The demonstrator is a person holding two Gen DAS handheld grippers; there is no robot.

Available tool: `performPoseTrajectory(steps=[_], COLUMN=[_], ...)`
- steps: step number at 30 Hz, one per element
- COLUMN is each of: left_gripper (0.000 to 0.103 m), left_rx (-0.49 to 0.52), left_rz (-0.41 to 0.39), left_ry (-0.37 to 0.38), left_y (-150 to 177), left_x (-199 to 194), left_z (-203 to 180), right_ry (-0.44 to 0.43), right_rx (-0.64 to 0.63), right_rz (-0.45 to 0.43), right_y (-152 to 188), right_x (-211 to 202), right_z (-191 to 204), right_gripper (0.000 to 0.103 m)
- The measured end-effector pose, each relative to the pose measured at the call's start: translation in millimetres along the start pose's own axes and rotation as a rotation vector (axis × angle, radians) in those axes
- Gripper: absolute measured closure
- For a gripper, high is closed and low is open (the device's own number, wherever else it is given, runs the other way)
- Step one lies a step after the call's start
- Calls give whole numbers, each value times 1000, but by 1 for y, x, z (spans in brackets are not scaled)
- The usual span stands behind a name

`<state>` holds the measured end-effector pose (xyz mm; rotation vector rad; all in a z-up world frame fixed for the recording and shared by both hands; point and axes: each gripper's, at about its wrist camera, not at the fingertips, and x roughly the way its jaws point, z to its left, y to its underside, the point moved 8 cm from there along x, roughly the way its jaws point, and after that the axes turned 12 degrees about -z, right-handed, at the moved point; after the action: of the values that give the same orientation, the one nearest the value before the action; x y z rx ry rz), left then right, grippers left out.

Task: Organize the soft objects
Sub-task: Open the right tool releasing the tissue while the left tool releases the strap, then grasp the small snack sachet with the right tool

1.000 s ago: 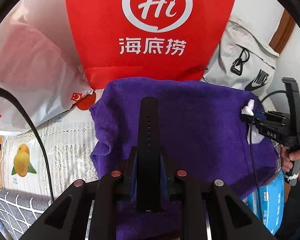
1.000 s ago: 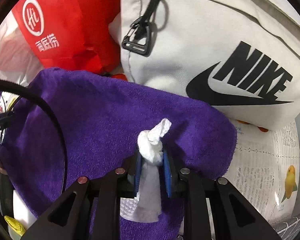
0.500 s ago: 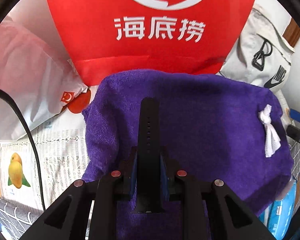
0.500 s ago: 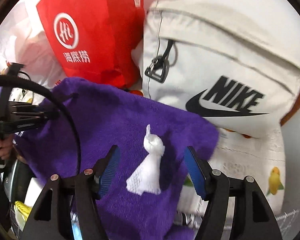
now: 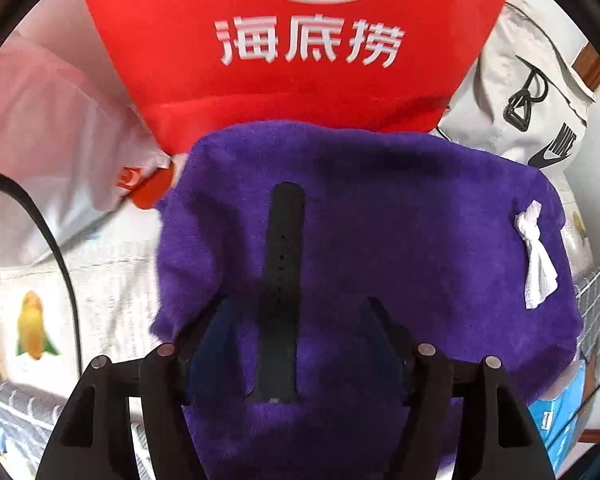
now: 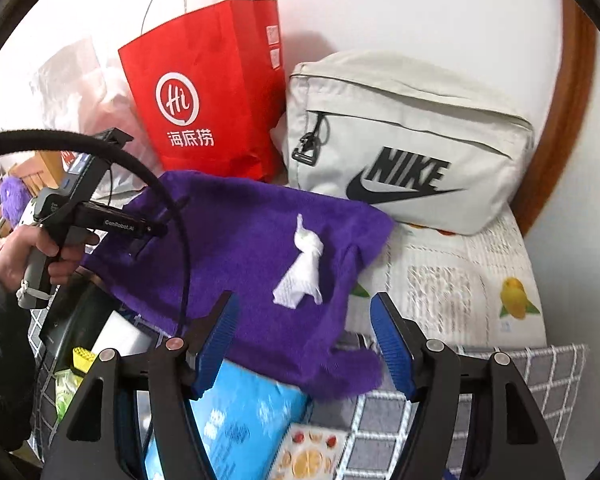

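A purple towel (image 5: 380, 220) lies spread over the surface; it also shows in the right wrist view (image 6: 240, 260). A black watch strap (image 5: 282, 280) lies on the towel between the fingers of my left gripper (image 5: 300, 332), which is open. A knotted white tissue (image 5: 536, 264) lies on the towel's right part; in the right wrist view the tissue (image 6: 302, 276) lies beyond my right gripper (image 6: 304, 344), which is open, empty and drawn back. The left gripper (image 6: 156, 230) shows at the towel's left edge.
A red paper bag (image 6: 204, 100) and a beige Nike bag (image 6: 404, 148) stand behind the towel. A white plastic bag (image 5: 40, 140) lies at left. Blue packets (image 6: 236, 420) and a wire basket (image 5: 592, 300) sit near the front. A lemon-print cloth (image 6: 460, 280) covers the surface.
My right gripper opened, let go of the tissue on the towel and pulled back. My left gripper opened and released the black strap onto the towel.
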<state>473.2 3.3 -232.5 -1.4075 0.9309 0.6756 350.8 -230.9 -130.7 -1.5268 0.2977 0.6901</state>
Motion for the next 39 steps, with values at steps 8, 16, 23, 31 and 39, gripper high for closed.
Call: performPoseTrajectory(steps=[8, 16, 23, 31, 39], left_gripper=[37, 37, 37, 37, 37], left_rx=[51, -20, -28, -30, -45], left_rz=[-45, -148, -201, -163, -133], left_ry=[-25, 95, 85, 64, 25], left_y=[18, 67, 112, 163, 193], left_x=[-49, -131, -173, -181, -181], left_z=[-19, -35, -22, -31, -30], right_ry=[72, 64, 26, -12, -72], right_rx=[52, 112, 45, -98, -178], right_rz=[38, 107, 168, 104, 24], right_y=[41, 107, 155, 154, 138], right_x=[-33, -60, -60, -39, -19], right_z=[-14, -21, -19, -10, -4], right_gripper=[35, 35, 35, 35, 38])
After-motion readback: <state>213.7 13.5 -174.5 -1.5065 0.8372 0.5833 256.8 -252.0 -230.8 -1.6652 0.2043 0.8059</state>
